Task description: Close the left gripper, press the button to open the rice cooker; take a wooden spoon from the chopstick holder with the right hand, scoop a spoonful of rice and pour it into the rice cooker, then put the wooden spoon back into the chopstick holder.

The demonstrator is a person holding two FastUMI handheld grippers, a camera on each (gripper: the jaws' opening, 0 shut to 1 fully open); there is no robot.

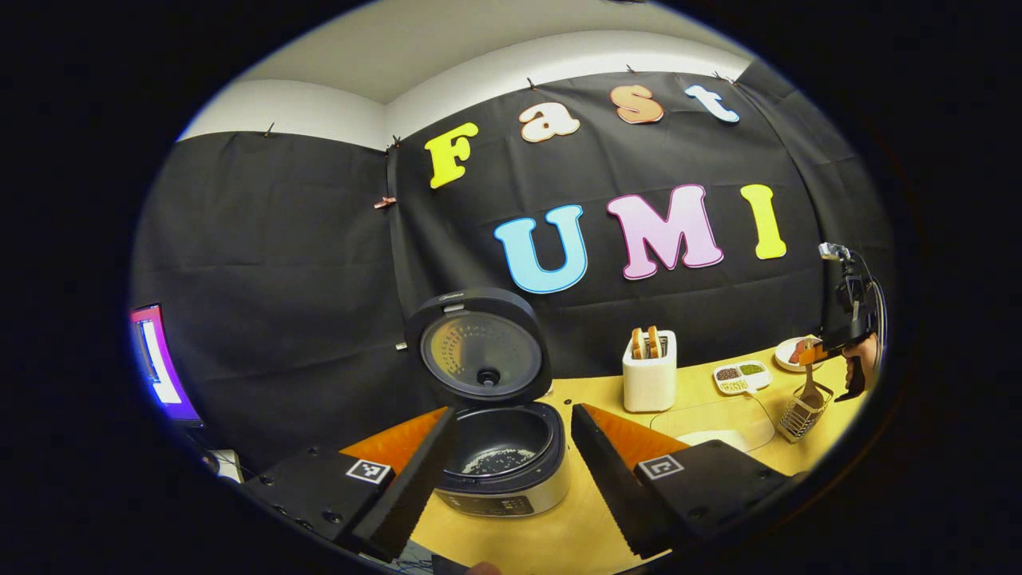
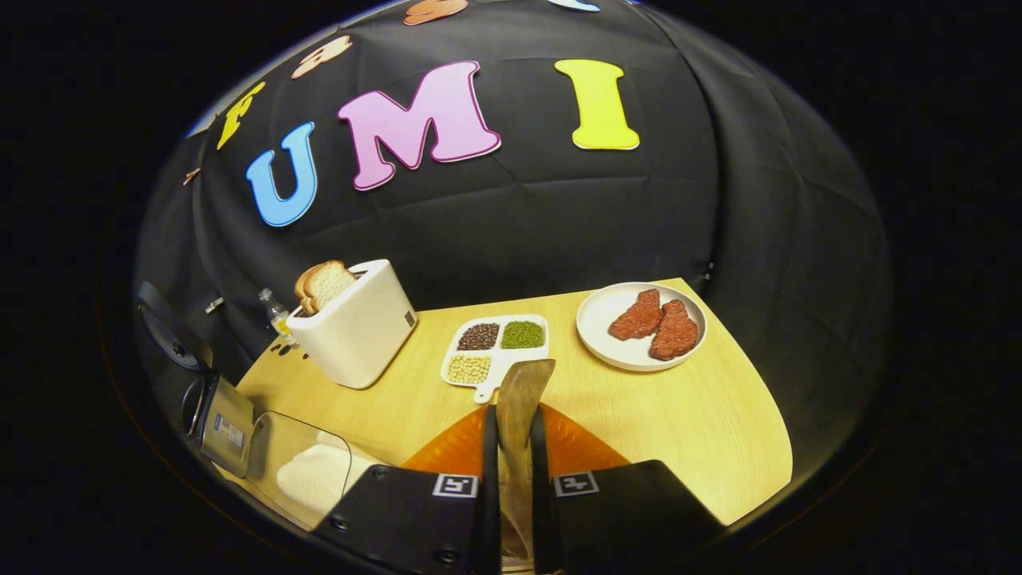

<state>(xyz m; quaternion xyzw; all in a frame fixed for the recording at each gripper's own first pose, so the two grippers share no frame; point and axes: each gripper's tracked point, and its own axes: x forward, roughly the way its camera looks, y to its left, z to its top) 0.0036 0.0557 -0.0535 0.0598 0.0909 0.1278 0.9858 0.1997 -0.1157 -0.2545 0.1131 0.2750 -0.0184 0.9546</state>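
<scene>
Two fingers of my left gripper (image 1: 499, 471) stand spread wide at the bottom of the left gripper view, gripping nothing, and between them sits the rice cooker (image 1: 501, 467) with its lid (image 1: 479, 350) tipped upright; a thin layer of rice (image 1: 499, 461) lies in the dark inner pot. To the right of the cooker on the yellow table (image 1: 575, 527) stands a white toaster (image 1: 649, 371) with bread in its slots, then a divided dish of beans (image 1: 741, 377). At the far right edge of that view a hand holds my right gripper (image 1: 810, 353) above the wire chopstick holder (image 1: 805, 411), with the wooden spoon (image 1: 811, 387) hanging from it down toward the holder; I cannot tell whether its end is inside. In the right gripper view my right gripper's fingers are clenched on the spoon's handle at bottom centre, the spoon pointing up into the frame. A white plate (image 2: 595, 319) with two reddish patties sits at centre right, and a clear container of rice (image 2: 315, 479) lies at lower left.
</scene>
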